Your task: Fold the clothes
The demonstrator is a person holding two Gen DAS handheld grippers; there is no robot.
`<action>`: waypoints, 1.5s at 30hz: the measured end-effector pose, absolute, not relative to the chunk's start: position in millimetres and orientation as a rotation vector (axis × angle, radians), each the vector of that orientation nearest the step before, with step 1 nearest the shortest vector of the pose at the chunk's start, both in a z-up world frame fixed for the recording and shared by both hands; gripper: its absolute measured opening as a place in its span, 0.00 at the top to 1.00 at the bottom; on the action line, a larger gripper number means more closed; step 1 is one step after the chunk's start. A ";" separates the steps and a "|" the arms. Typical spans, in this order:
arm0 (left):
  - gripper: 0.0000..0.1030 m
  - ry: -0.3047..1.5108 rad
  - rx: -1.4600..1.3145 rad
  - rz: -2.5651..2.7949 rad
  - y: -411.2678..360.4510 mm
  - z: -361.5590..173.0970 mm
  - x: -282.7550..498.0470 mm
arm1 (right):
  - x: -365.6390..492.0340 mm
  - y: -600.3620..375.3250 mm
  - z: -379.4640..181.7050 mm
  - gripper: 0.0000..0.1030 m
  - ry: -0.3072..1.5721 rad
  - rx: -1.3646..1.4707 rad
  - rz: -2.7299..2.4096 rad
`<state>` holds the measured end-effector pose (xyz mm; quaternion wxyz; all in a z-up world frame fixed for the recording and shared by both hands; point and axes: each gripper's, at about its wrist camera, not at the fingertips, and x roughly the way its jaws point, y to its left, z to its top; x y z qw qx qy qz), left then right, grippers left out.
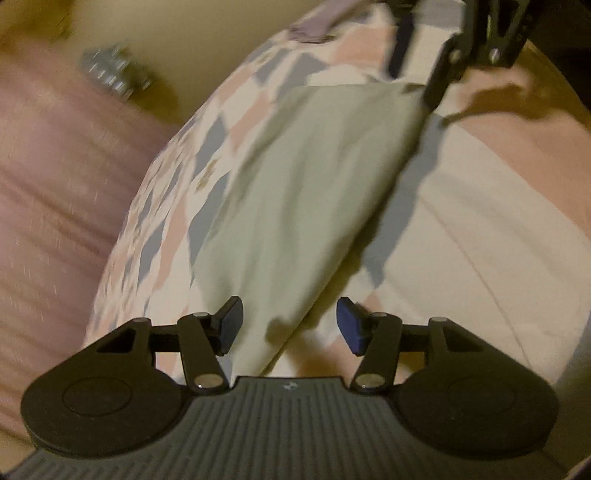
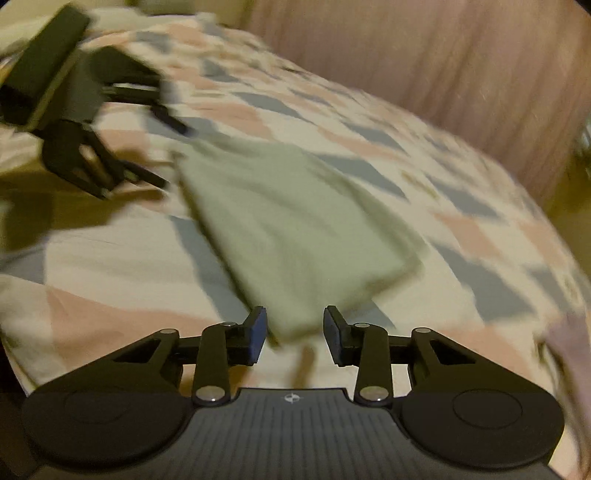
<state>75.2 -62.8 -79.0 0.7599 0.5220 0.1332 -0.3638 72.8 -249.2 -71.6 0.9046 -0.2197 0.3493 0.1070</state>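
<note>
Left wrist view: the pale green garment [image 1: 295, 192] lies flat as a long folded panel on the patterned bedspread [image 1: 177, 206], running from near the camera to the far right.
Left edge of scene: a pink curtain-like fabric [image 1: 48, 206] hangs beside the bed, with a blurred metallic object [image 1: 114, 74] on the floor; what it is I cannot tell.
Left gripper [image 1: 290, 325]: released, jaws apart, with the near end of the garment lying between and below them, pads not pressing on it.
Right gripper [image 1: 417, 74]: seen at the far right end of the garment, close to its corner; contact cannot be told from here.
Right wrist view: the garment [image 2: 295, 229] reaches to the right gripper [image 2: 294, 334], whose jaws stand apart and grasp nothing; the left gripper [image 2: 162, 151] sits far left by the other end.
Progress: at least one fold looks done, judging by the narrow, layered shape; a further fold across the length and smoothing probably remain.
Other clothes: a purple-grey piece [image 1: 314, 26] lies at the far edge, seemingly unfolded.
Containers: none visible; no basket or drawer shows.
</note>
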 end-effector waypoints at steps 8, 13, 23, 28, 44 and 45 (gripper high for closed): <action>0.56 0.123 1.362 -0.750 -75.1 -109.0 95.2 | 103.5 -192.7 -116.2 0.58 0.712 -0.814 0.218; 0.65 0.118 1.388 -0.716 -71.3 -114.7 108.6 | 103.1 -217.1 -127.0 0.62 0.694 -0.911 0.132; 0.95 0.146 1.248 -0.655 -92.4 -72.1 107.5 | 118.1 -230.9 -110.6 0.92 0.643 -1.047 0.151; 0.95 0.137 1.108 -0.647 -112.9 -30.4 71.6 | 115.9 -260.4 -68.5 0.92 0.539 -1.084 0.066; 0.88 0.316 1.100 -0.651 -129.8 -96.5 0.1 | 59.2 -287.8 -120.0 0.77 0.680 -0.874 0.102; 0.88 0.316 1.100 -0.644 -131.4 -98.2 -0.4 | 55.7 -284.9 -118.2 0.76 0.673 -0.868 0.101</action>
